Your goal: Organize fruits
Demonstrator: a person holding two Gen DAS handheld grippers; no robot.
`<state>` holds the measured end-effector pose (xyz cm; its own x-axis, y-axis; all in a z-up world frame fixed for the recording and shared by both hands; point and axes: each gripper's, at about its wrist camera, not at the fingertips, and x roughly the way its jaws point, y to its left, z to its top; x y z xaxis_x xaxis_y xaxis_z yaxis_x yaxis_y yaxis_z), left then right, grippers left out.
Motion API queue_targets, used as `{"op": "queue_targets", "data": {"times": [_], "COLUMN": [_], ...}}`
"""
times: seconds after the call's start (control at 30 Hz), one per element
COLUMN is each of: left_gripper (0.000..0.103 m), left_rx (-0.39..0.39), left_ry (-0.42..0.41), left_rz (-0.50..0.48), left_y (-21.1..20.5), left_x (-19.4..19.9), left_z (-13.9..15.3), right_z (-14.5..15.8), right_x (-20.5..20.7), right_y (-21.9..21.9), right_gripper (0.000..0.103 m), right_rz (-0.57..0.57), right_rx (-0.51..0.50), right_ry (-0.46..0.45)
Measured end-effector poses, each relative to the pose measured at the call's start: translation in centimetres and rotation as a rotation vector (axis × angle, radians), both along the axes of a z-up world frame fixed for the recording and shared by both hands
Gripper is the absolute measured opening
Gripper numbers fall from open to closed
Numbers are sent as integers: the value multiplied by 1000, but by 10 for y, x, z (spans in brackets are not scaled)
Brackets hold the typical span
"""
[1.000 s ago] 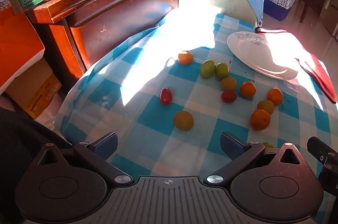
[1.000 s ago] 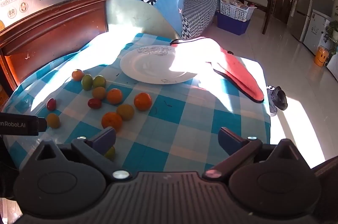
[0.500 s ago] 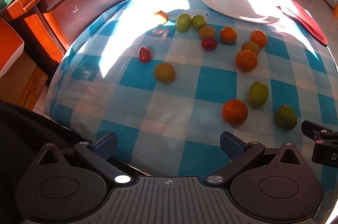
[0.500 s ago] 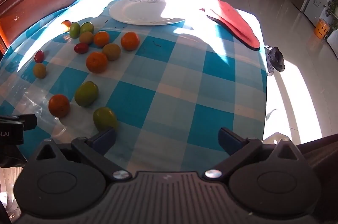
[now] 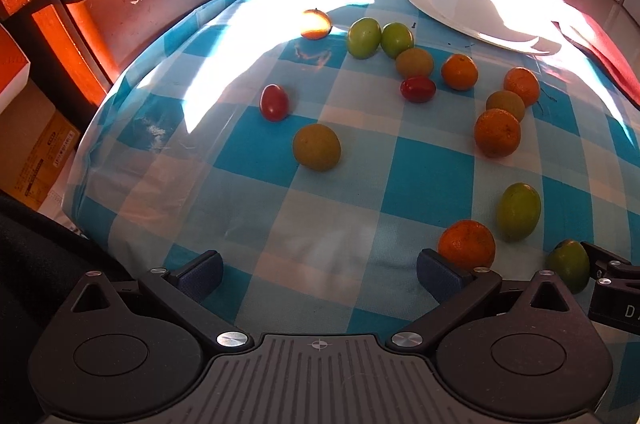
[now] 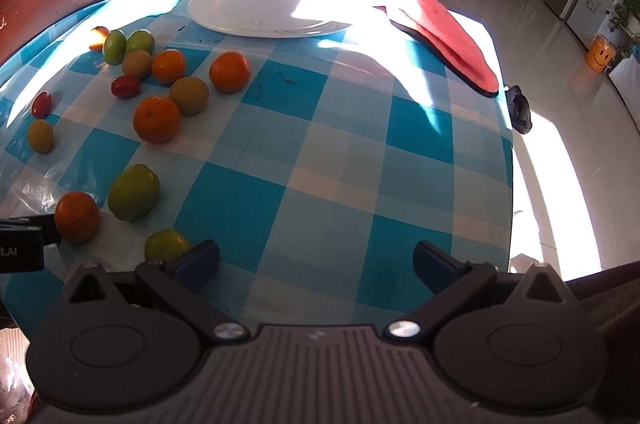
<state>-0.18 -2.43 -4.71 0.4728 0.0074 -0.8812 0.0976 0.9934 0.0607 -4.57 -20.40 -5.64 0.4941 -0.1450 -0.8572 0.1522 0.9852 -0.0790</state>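
Both tools, left tool (image 5: 318, 274) and right tool (image 6: 316, 264), gape empty over scattered fruits (image 6: 156, 120) near plate (image 6: 224, 18).

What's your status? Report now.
Left gripper and right gripper open, empty. Fruits loose on tablecloth; plate bare. Nothing blocking.

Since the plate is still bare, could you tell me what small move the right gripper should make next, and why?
Probably ease the right gripper left and down over the nearest green fruit. Both grippers are open and hold nothing, the white plate has no fruit on it, and that fruit lies just beside the right gripper's left finger, closer than the orange next to it.
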Motion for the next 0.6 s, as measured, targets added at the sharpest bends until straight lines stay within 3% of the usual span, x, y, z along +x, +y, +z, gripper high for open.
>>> {"op": "queue_targets", "data": {"times": [0.37,0.5,0.6], "left_gripper": [103,103,103], "left_rx": [-20,-63,-54], "left_ry": [-69,-100,-97], "left_rz": [63,74,76], "left_y": [-2,4,5], "left_x": [32,34,31], "left_z": [4,14,17], "right_z": [5,5,6], "right_x": [31,35,33], "right_y": [-2,-4,-6], "right_gripper": [102,102,102], "right_rz": [-37,-58,-72], "right_rx": [44,55,69], "right_ry": [-128,-139,-133]}}
